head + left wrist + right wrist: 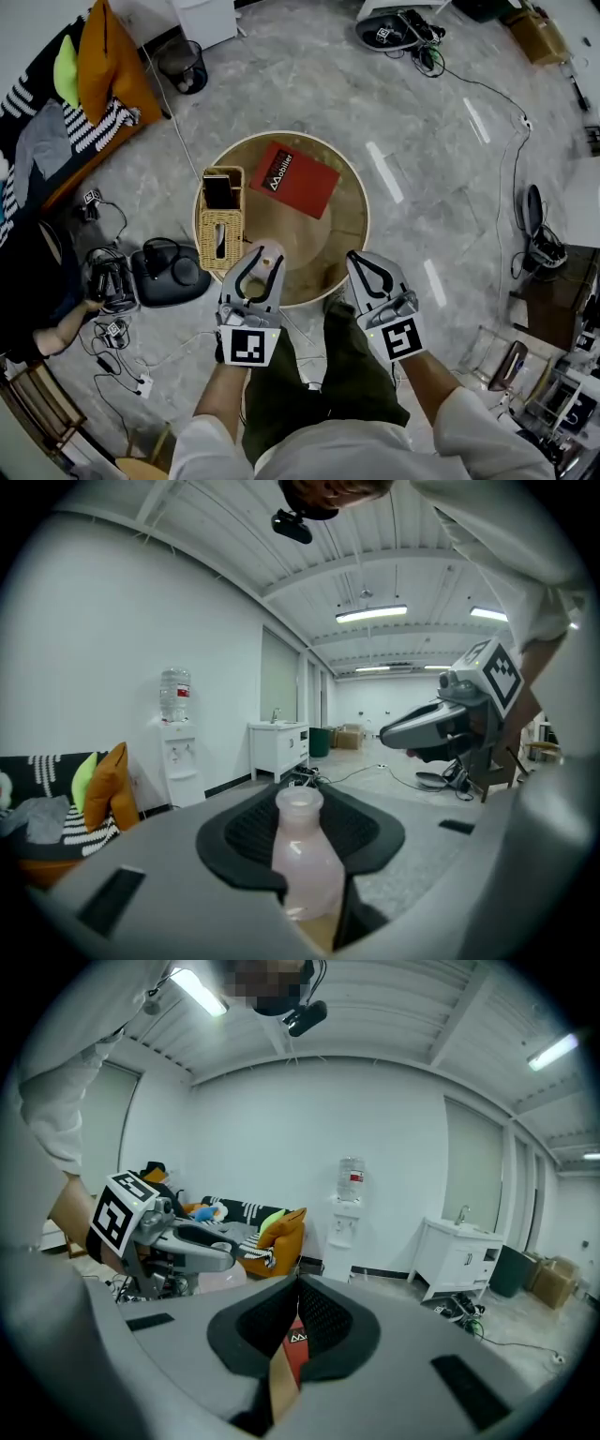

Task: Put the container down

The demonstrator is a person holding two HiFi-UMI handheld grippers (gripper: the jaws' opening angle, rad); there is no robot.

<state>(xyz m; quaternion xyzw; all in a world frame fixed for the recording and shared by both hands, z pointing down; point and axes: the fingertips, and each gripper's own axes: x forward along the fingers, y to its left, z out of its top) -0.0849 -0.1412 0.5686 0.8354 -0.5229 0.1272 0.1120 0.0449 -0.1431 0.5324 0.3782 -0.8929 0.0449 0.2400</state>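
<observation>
A pale pink bottle-shaped container [305, 855] stands upright between the jaws of my left gripper [300, 797], which is shut on its body. In the head view the container [266, 266] and left gripper [265, 253] hover over the near rim of the round wooden table [333, 234]. I cannot tell whether its base touches the wood. My right gripper [357, 259] is just right of it at the table's near edge, shut with nothing in it. In the right gripper view [298, 1288] the tips meet, and the left gripper shows at the left.
A red book [292, 178] lies at the table's middle, and a wicker basket [221, 230] with a dark device stands on its left side. A black bag [169, 272] and cables lie on the floor to the left. A bin [183, 66] stands further off.
</observation>
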